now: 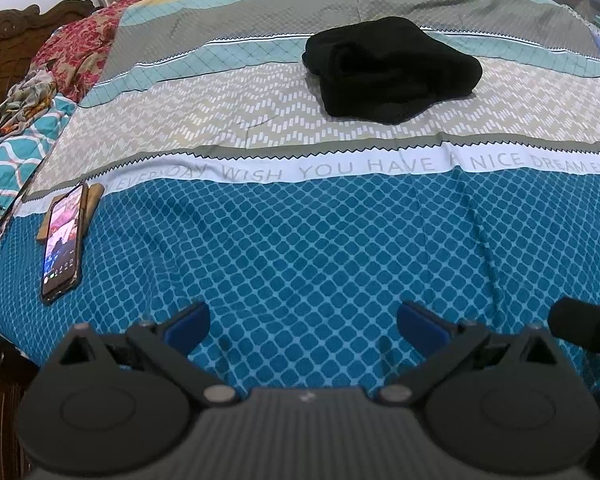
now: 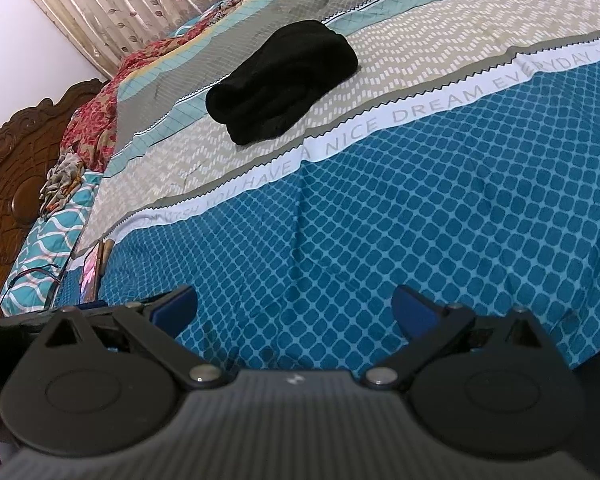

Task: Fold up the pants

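The black pants [image 1: 388, 70] lie folded in a compact bundle on the beige chevron band of the bedspread, far ahead of both grippers; they also show in the right wrist view [image 2: 286, 82]. My left gripper [image 1: 303, 326] is open and empty, low over the blue diamond-patterned part near the bed's front edge. My right gripper [image 2: 294, 312] is open and empty too, over the same blue area, well short of the pants. Part of the right gripper [image 1: 584, 330] shows at the right edge of the left wrist view.
A lit phone [image 1: 62, 242] lies on a wooden piece at the bed's left side, also seen in the right wrist view [image 2: 89, 276]. Red floral blankets [image 1: 80, 46] and a carved wooden headboard [image 2: 16, 168] are on the left. Curtains [image 2: 140, 4] hang behind.
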`<state>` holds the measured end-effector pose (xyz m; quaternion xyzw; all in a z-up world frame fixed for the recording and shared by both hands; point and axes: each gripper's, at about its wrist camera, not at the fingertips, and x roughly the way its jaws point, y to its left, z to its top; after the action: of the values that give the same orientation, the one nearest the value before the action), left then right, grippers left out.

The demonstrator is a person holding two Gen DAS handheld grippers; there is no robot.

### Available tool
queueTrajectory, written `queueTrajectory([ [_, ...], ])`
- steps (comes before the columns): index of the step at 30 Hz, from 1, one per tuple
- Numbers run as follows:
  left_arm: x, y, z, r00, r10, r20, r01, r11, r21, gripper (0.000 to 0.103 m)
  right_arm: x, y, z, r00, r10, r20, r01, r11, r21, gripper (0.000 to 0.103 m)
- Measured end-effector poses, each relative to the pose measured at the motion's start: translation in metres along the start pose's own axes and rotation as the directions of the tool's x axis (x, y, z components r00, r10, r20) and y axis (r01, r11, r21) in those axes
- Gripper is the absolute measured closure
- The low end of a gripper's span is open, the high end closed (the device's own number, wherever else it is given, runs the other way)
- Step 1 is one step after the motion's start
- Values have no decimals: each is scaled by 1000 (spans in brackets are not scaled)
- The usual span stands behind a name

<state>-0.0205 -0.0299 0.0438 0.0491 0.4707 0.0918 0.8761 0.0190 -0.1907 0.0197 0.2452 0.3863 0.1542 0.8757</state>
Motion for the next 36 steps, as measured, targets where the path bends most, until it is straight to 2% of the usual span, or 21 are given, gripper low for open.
queueTrajectory([
  [8, -3, -1, -1, 1000, 0, 13, 0, 1000, 13, 0, 0, -2, 1, 1000, -1, -4, 1, 1000, 6, 0],
  [36, 5, -2, -4, 998, 43, -35, -42, 999, 29, 0, -2, -2, -1, 1000, -2, -9, 2, 1000, 19, 0],
])
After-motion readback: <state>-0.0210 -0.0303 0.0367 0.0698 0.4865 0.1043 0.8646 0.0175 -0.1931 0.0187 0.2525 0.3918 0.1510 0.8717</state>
